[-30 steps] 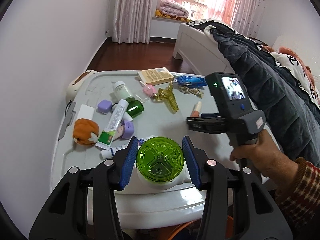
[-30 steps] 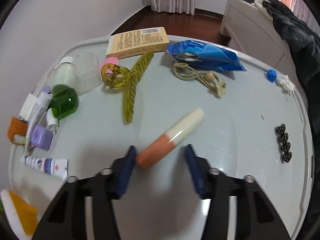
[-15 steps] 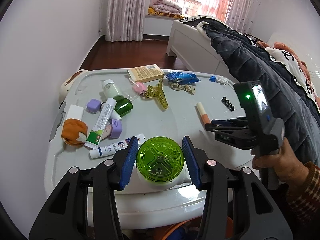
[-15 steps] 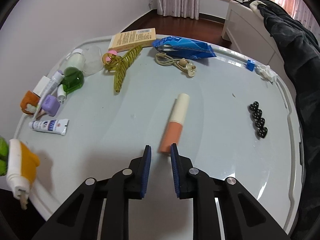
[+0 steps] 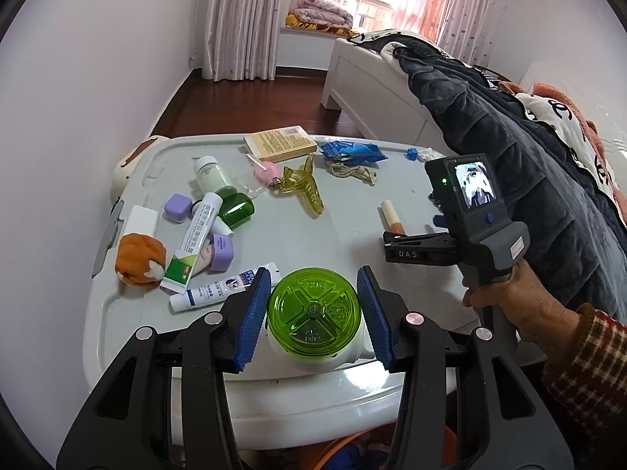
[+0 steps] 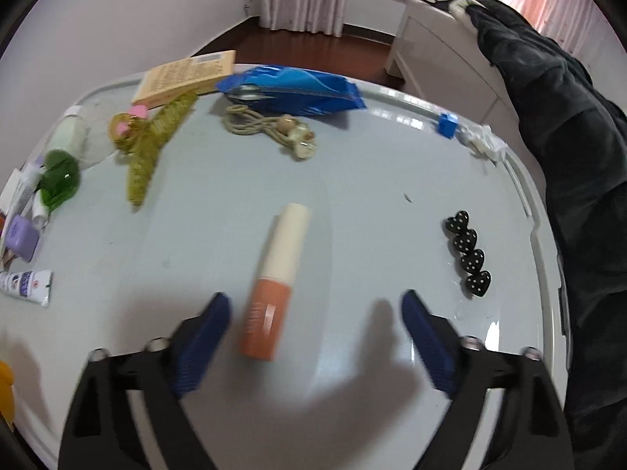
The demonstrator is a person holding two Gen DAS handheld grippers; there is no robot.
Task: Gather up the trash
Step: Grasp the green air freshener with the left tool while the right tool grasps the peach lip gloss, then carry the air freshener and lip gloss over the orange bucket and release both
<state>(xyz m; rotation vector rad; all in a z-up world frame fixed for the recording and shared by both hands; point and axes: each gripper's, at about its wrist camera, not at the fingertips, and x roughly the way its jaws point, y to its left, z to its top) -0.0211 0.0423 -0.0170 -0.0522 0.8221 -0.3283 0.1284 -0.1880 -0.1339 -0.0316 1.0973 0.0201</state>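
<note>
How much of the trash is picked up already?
None looks collected. The left gripper grips a green-lidded container. The right gripper, jaws just opened wide, straddles the peach tube without pinching it. The blue wrapper, tubes and clips are left on the table.

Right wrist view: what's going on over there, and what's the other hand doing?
The right gripper has just swung its jaws wide open and hovers over the peach-and-cream tube, which lies loose on the grey tabletop between them, untouched. The left gripper has its jaws around a white container with a green lid at the table's near edge. The clutter further back, like the blue packet and yellow hair claw, is untouched.
</note>
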